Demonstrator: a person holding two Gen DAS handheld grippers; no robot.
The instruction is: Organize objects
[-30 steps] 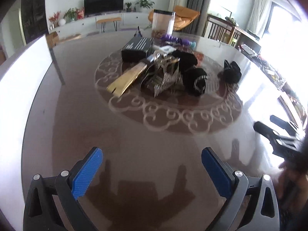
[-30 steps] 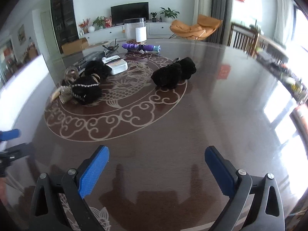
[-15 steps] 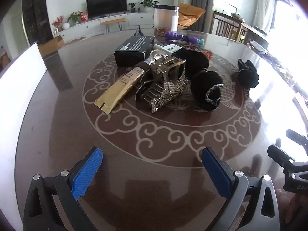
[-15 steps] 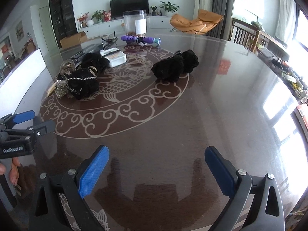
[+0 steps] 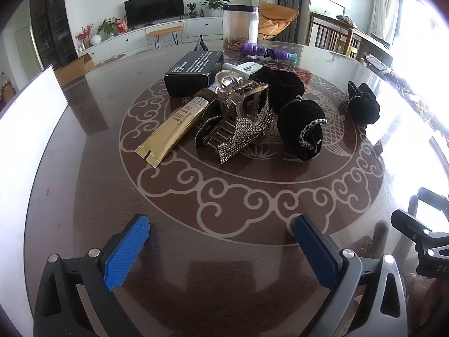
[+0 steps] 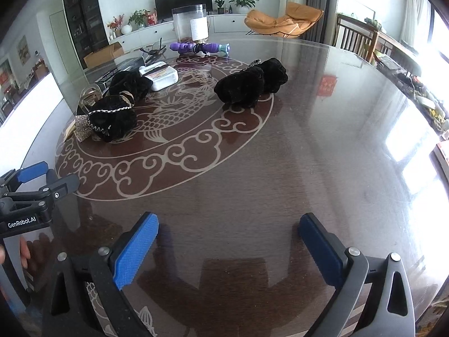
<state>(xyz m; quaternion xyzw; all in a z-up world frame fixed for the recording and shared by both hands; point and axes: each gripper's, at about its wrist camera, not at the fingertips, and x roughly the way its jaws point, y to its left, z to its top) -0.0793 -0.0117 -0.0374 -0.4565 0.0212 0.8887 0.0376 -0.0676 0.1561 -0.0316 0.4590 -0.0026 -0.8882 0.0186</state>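
Left hand-held gripper (image 5: 221, 233) and right hand-held gripper (image 6: 228, 231) both spread wide, nothing held, low over the near edge of the table (image 6: 322, 146) — looks like a pre-grasp approach, sorting not started. Clutter sits clumped on the table's inlaid medallion: gold tube (image 5: 171, 132) and rhinestone hair claw (image 5: 238, 120) overlapping, black velvet scrunchie (image 5: 301, 129) touching the pile, another black scrunchie (image 5: 363, 102) apart to its right. Behind: black box (image 5: 193, 71), white charger (image 6: 161, 74), purple toy (image 6: 199, 47), clear jar (image 6: 191, 25). Surface is glossy, reflective. Living room beyond: TV, orange chair.
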